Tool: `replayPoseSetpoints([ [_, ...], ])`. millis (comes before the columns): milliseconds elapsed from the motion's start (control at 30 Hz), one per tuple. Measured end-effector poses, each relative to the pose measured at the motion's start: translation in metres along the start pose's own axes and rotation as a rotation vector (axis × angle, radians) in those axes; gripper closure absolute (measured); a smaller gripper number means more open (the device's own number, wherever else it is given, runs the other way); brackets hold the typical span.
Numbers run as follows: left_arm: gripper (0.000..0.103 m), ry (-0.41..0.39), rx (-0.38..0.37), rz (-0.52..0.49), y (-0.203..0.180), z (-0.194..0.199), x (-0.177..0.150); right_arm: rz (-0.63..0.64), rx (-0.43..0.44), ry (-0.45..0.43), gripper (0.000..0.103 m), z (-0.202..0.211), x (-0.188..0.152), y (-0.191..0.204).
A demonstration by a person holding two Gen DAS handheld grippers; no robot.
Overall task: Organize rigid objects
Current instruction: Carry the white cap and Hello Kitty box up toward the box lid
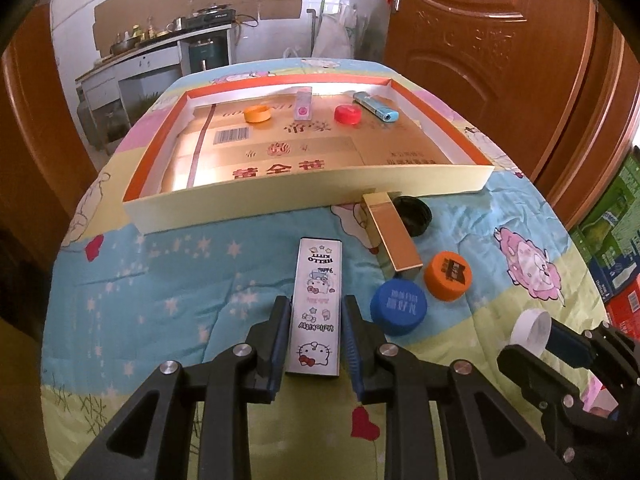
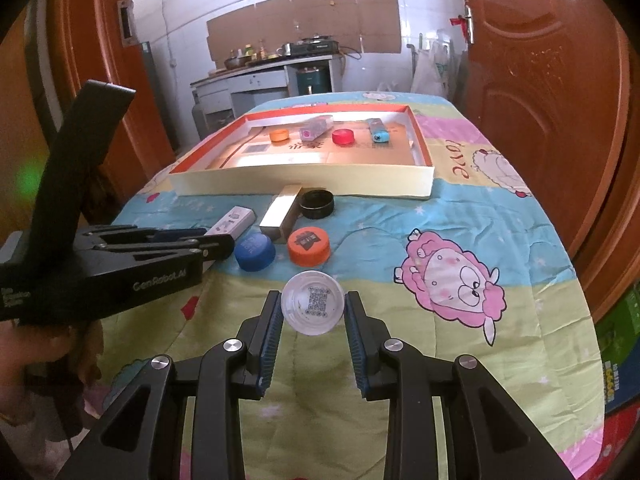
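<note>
Showing only in right view: QR code (image 2: 317, 300) inside white cap (image 2: 296, 312).

I see the shallow cardboard tray (image 1: 308, 196) lying at the far end of the bench (image 1: 200, 280). In it, along its far wall, sit left to right a bottle cap (image 1: 257, 113), a small lighter (image 1: 303, 105), a second cap (image 1: 347, 114) and another lighter (image 1: 375, 106). Before the tray's near wall lies a slim box (image 1: 394, 236), with a lid (image 1: 414, 214) just behind it. Nearer me, two caps (image 1: 398, 308) (image 1: 448, 276) sit side by side by the box's near end. Left of them lies the Hello Kitty lighter (image 1: 316, 308) between my left jaws; to the right, a clear cap (image 2: 313, 303) sits between my right jaws.
</note>
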State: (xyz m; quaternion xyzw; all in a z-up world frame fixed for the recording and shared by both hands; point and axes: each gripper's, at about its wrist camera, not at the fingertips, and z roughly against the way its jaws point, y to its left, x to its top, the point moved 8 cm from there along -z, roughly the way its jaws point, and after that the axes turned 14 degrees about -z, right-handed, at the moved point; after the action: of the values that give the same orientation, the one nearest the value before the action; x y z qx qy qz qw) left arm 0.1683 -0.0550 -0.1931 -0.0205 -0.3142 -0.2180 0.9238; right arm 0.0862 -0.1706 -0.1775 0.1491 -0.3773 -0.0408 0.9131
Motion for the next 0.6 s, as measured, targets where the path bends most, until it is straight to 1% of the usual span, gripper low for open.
replayPoseSetpoints([
  [133, 0.077, -0.001, 0.006, -0.014, 0.0, -0.003, 0.003, -0.001, 0.001, 0.002, 0.071, -0.001, 0.0, -0.001],
  [233, 0.076, -0.018, -0.001, -0.011, 0.001, -0.004, 0.004, -0.004, 0.0, 0.007, 0.071, -0.002, 0.0, -0.002],
  [433, 0.077, -0.056, -0.045, 0.026, 0.005, 0.002, 0.0, -0.007, 0.0, 0.011, 0.071, -0.004, 0.0, -0.002],
  [600, 0.077, -0.083, -0.042, 0.036, 0.006, 0.013, 0.001, -0.006, 0.002, -0.003, 0.071, -0.002, 0.003, -0.002],
])
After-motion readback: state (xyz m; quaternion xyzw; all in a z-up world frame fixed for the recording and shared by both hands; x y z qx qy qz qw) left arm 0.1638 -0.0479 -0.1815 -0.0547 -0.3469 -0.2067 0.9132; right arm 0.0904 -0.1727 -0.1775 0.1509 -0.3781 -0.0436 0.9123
